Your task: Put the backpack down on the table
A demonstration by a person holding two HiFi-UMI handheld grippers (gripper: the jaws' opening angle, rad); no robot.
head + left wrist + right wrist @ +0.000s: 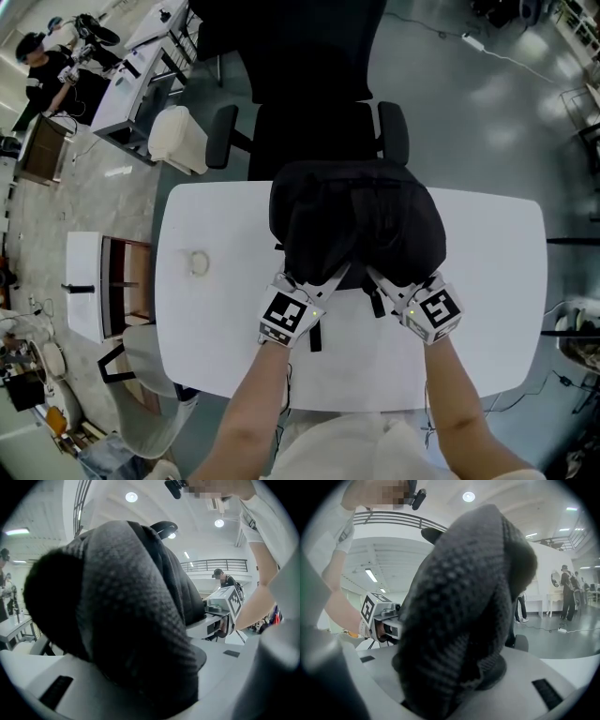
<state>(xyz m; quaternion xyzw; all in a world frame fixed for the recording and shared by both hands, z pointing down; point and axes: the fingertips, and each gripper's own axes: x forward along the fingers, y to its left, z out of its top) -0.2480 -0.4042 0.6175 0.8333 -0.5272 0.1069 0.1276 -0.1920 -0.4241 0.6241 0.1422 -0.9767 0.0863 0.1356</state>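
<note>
A black backpack (356, 220) rests on the white table (216, 319), at its far middle. Its two padded shoulder straps run toward me. My left gripper (323, 281) is closed on the left strap (131, 611), which fills the space between its jaws. The right strap (464, 611) sits the same way in my right gripper (382, 281). Both grippers are low over the tabletop at the bag's near side. Each gripper view shows the other gripper's marker cube (230, 603) (370, 609) beside the bag. The straps hide the fingertips.
A black office chair (314, 112) stands right behind the table and the bag. A small pale ring (199, 262) lies on the table's left part. A white chair (178, 141) and a low cabinet (98, 286) stand to the left. A person (42, 66) works far left.
</note>
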